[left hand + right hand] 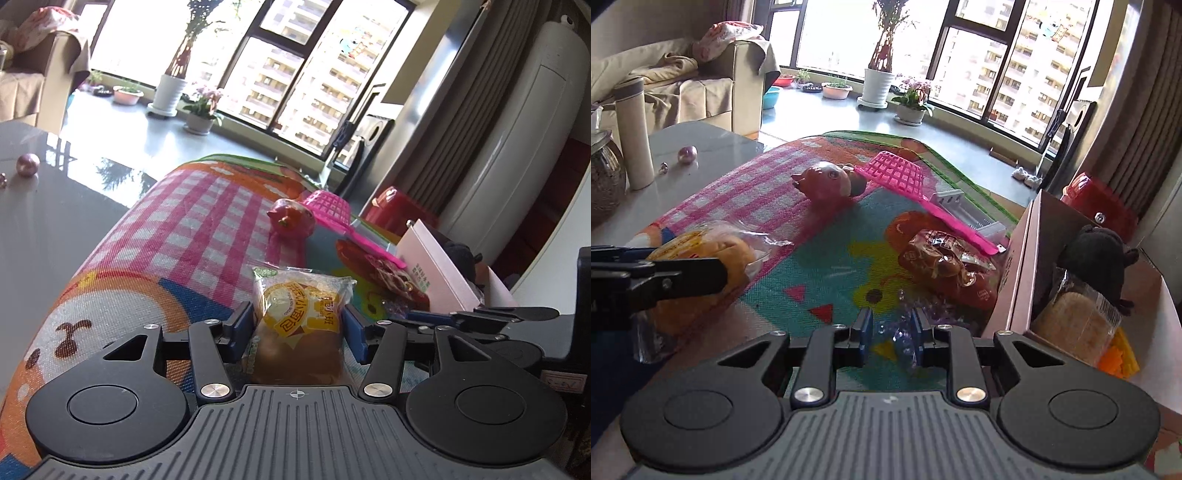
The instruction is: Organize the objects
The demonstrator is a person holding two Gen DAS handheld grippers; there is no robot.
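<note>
1. Sunlit windows [979,55] are seen behind a colourful play mat [192,221].
2. A wrapped bun [301,325] is clamped between the left gripper's [300,325] blue pads.
3. The right gripper's [892,332] jaws are narrowly parted around a crinkled clear wrapper [903,341]; contact cannot be told.
4. A pink box [1023,258] is seen at two o'clock.

Left gripper [298,330] low over colourful play mat [192,229], blue-padded jaws either side of wrapped bread bun [301,317], pads touching wrapper. Beyond bun: reddish pomegranate [291,220] touching pink fly swatter [332,214], swatter handle running right toward pink cardboard box [436,273]. Dark red snack packet [384,269] just beside box. Grey tabletop [55,221] at left carrying small pink ball [28,164]. Right gripper [491,315] edge-on at right, beside box.
</note>
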